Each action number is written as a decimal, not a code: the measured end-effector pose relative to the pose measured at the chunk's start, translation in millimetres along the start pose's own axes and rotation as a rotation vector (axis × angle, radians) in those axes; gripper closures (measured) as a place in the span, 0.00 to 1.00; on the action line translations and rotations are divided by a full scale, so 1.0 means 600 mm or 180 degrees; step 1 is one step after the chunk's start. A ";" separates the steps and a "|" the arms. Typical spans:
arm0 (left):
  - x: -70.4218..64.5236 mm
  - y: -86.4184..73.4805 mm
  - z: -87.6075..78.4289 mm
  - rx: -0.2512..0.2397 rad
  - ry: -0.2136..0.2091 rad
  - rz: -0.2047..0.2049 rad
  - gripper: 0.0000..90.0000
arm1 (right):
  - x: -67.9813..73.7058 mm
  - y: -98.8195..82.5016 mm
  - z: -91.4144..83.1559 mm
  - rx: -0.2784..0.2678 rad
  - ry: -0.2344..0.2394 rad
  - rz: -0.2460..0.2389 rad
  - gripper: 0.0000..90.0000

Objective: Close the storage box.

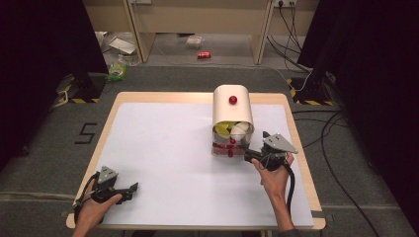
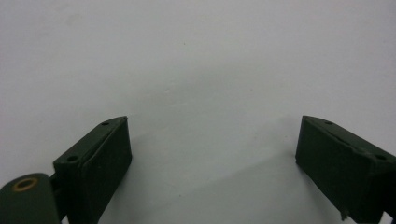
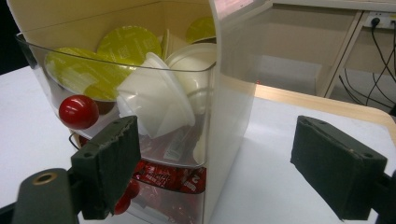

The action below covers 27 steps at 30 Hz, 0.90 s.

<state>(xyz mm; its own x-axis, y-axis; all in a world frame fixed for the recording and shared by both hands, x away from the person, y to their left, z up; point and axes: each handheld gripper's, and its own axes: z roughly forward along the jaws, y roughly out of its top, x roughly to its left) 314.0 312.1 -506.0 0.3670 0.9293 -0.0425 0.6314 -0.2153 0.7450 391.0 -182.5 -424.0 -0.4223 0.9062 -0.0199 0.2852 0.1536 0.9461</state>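
Right tool [image 1: 253,146] held at the capsule dispenser [image 1: 232,118], jaws released.
Left tool [image 1: 129,189], also released, is rested at seven o'clock on the counter [image 1: 163,148].

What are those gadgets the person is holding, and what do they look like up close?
Each hand holds a black claw tool. The left claw and right claw each carry a grey three-cornered plate on top and trail a black cable. Up close, each has two blocky, dark, flat-faced jaws with small screw holes, plus a brass-ringed hole on the mount. The forearms are bare; a dark sleeve edge shows at the right elbow.
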 end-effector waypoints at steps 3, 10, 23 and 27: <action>0.000 0.000 0.000 0.0000 0.0001 0.0001 0.11 | -0.001 0.000 0.000 0.0009 0.0008 0.0006 0.17; 0.000 0.000 0.000 -0.0001 -0.0006 -0.0005 0.11 | 0.000 0.000 -0.001 0.0013 0.0021 0.0031 0.20; 0.001 0.000 0.000 -0.0002 -0.0013 -0.0006 0.11 | -0.007 0.002 -0.027 0.0005 0.0010 -0.0004 0.21; 0.001 0.000 0.000 -0.0003 -0.0015 -0.0009 0.11 | -0.012 0.000 -0.036 -0.0004 -0.0011 -0.0008 0.21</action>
<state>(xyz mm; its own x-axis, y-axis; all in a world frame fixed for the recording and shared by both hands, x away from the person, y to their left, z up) 314.1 312.7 -506.0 0.3684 0.9284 -0.0476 0.6317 -0.2125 0.7455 375.4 -197.2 -417.1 -0.4200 0.9072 -0.0234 0.2831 0.1554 0.9464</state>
